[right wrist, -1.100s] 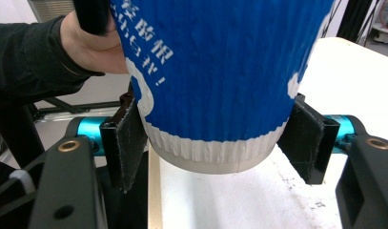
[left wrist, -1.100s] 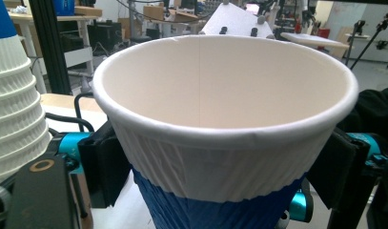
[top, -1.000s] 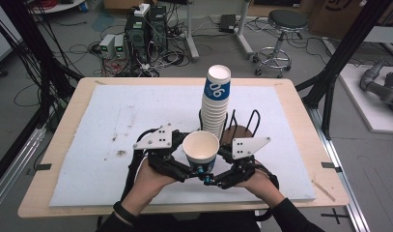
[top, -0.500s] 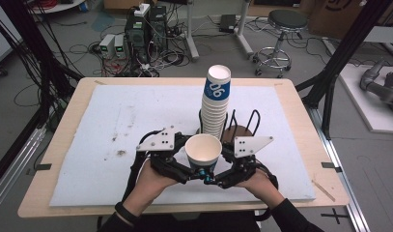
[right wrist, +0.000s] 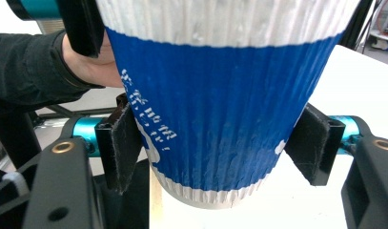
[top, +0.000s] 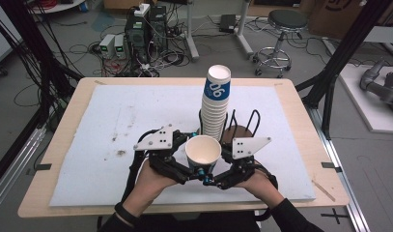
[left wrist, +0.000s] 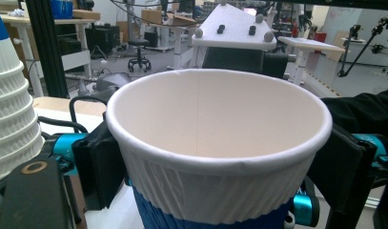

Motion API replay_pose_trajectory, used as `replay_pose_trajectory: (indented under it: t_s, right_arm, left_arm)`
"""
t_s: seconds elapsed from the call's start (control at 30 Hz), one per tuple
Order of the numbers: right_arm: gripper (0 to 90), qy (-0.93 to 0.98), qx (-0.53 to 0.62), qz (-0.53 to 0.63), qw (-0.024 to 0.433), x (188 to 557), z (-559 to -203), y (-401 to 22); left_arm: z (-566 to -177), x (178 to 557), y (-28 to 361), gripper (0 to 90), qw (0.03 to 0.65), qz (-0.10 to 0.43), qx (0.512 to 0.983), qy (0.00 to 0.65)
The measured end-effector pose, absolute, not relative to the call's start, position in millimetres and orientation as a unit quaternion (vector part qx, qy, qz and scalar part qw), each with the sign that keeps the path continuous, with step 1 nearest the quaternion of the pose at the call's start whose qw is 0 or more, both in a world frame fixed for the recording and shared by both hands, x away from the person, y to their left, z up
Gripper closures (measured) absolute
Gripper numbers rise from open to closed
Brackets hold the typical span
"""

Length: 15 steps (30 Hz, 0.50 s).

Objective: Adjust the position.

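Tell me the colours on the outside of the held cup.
The cup is ribbed white at the top, blue below with white print; right gripper view shows it best.

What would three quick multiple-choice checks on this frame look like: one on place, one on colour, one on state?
1. Where does the tall stack of ribbed paper cups stand?
A. In the black wire holder behind the claws
B. On the floor
C. At the table's left edge

2. What colour is the lower band of the held ribbed paper cup?
A. Red
B. Blue
C. Green

3. How is that cup oriented?
A. Lying on its side
B. Upside down
C. Upright, mouth open upward

Answers:
1 A, the high view shows the stack rising from the wire holder.
2 B, the right gripper view shows a blue band under white.
3 C, the left gripper view looks into its empty white inside, with the left claw and right claw at its sides.
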State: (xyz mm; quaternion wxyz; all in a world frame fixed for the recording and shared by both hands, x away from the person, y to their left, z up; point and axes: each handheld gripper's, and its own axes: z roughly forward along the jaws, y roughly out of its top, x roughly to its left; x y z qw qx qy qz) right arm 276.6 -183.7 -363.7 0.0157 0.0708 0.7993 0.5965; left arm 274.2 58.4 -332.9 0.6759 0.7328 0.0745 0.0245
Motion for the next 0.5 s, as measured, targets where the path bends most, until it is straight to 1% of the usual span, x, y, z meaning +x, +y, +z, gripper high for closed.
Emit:
replay_pose_trajectory:
  t_s: [0.13,0.27,0.5]
  right_arm:
    - [28.6,0.801,0.072,0.594,0.009,276.9,-364.4,-182.9]
    - [28.6,0.803,0.071,0.592,0.012,277.0,-364.5,-183.0]
    - [27.9,0.803,0.072,0.592,0.010,277.4,-364.2,-183.1]
  left_arm:
    - [-333.0,274.3,58.3,17.3,0.676,0.025,0.733,0.075]
    - [-333.5,274.2,58.3,17.4,0.676,0.023,0.732,0.076]
    - [-333.8,274.9,61.3,20.0,0.678,0.024,0.731,0.074]
